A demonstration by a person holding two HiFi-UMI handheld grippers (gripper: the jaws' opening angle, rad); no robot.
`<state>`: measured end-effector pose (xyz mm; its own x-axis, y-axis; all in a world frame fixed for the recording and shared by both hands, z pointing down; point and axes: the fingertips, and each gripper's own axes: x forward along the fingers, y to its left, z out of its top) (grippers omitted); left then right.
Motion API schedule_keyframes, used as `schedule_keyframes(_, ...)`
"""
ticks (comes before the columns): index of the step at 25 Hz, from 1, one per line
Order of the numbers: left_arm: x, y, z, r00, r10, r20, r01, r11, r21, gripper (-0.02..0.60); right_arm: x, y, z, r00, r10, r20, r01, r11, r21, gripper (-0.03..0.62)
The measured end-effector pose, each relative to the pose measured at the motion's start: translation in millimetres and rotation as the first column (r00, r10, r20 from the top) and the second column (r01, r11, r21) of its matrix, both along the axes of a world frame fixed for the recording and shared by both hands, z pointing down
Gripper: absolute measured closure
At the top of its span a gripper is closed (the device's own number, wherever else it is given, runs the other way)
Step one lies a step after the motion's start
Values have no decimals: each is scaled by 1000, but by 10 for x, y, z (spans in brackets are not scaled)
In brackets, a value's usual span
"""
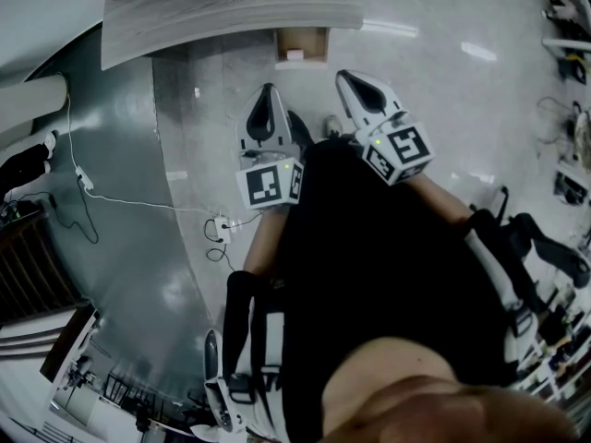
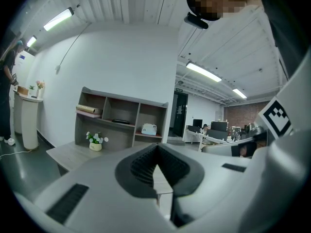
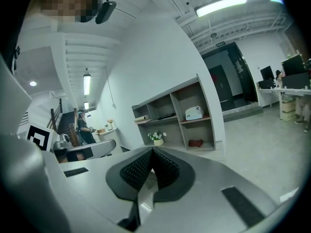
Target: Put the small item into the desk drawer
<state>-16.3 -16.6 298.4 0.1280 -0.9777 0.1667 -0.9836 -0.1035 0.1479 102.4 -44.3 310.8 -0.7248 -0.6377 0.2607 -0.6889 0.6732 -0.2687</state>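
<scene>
From the head view I look down on a grey wood desk [image 1: 231, 12] with an open brown drawer [image 1: 302, 42] under its edge; a small white thing [image 1: 294, 54] lies in it. My left gripper [image 1: 269, 92] and right gripper [image 1: 347, 77] are held side by side over the floor, short of the drawer, both pointing toward it. Each is shut with nothing between its jaws. In the left gripper view the left gripper [image 2: 156, 148] has its tips together, aimed at the desk top [image 2: 70, 155]. The right gripper [image 3: 152, 151] looks the same in its own view.
A shelf unit [image 2: 121, 118] stands behind the desk, with a flower pot [image 2: 95, 141] on the desk top. A white cable and power strip [image 1: 220, 227] lie on the floor at the left. Office chair legs [image 1: 545, 247] are at the right. A person [image 3: 82, 127] stands far off.
</scene>
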Motion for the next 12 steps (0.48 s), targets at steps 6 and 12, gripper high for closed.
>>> schedule_keyframes(6,20,-16,-9,1000,-5,-9,5,1000,2,583,15,-16,10,1000,-1,2,1,1000,-3,595)
schedule_keyframes(12,51,-41,-36,1000,-4,-8,4,1000,1,583,25,-38,-17,1000,-2,-1,2,1000,-13,595)
